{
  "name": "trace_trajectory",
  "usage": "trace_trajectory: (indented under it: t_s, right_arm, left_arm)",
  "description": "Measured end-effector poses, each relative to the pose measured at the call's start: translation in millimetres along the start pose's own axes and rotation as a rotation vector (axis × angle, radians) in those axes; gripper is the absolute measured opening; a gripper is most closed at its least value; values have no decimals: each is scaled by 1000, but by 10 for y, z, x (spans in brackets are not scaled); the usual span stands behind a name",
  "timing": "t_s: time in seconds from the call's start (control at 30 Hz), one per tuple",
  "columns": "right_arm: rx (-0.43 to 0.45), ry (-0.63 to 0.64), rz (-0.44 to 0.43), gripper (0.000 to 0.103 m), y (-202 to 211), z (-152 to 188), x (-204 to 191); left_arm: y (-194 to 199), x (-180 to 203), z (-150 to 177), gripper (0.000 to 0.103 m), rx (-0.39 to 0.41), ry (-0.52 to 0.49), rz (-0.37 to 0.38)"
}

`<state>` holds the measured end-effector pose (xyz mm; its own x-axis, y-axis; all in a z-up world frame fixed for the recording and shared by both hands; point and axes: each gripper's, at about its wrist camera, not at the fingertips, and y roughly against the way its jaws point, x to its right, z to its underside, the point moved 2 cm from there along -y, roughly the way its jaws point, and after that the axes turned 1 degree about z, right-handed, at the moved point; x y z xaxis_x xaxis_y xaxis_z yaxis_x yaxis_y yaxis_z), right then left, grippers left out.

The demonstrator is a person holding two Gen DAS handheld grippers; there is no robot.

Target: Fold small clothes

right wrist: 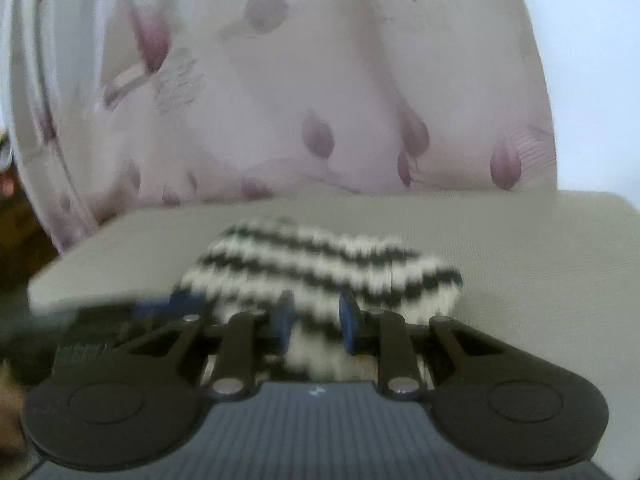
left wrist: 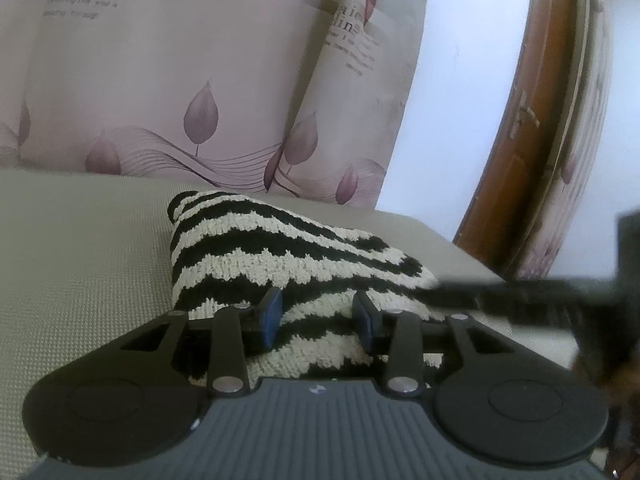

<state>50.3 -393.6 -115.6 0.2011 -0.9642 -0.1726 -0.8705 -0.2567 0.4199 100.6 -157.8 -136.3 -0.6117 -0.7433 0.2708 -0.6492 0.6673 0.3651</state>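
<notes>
Lying bunched, black-and-cream striped knit (left wrist: 280,256) sits between both tools' (left wrist: 318,320) (right wrist: 314,322) released pads.

Blurred striped sock (right wrist: 320,264) lies on grey cushion (right wrist: 520,240).

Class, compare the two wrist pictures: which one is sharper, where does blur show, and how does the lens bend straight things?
Left wrist view: sharp on the striped garment and curtain; only the right gripper crossing at the right edge is smeared; the wooden frame bows from fisheye distortion. Right wrist view: motion-blurred throughout, garment stripes and curtain leaves soft; daylight is flat, without glare.
</notes>
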Motion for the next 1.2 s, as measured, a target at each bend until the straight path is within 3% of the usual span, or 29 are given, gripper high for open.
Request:
trace_trajectory:
  t_s: [0.17, 0.33, 0.63, 1.0, 1.2]
  right_arm:
    - [-15, -4, 28, 23, 141, 303, 76]
    - [-13, 39, 41, 23, 116, 409, 45]
    - [23, 8, 21, 23, 119, 490, 81]
    - [29, 12, 20, 23, 132, 491, 69]
    - [29, 9, 15, 23, 127, 492, 87]
  left_arm:
    - [-22, 83, 1, 46, -10, -48, -33]
    - [-33, 134, 6, 49, -15, -81, -53]
    - [-46, 162, 9, 50, -17, -121, -70]
    - [-123, 401, 124, 73, -10, -262, -121]
    - [-135, 428, 120, 75, -19, -266, -130]
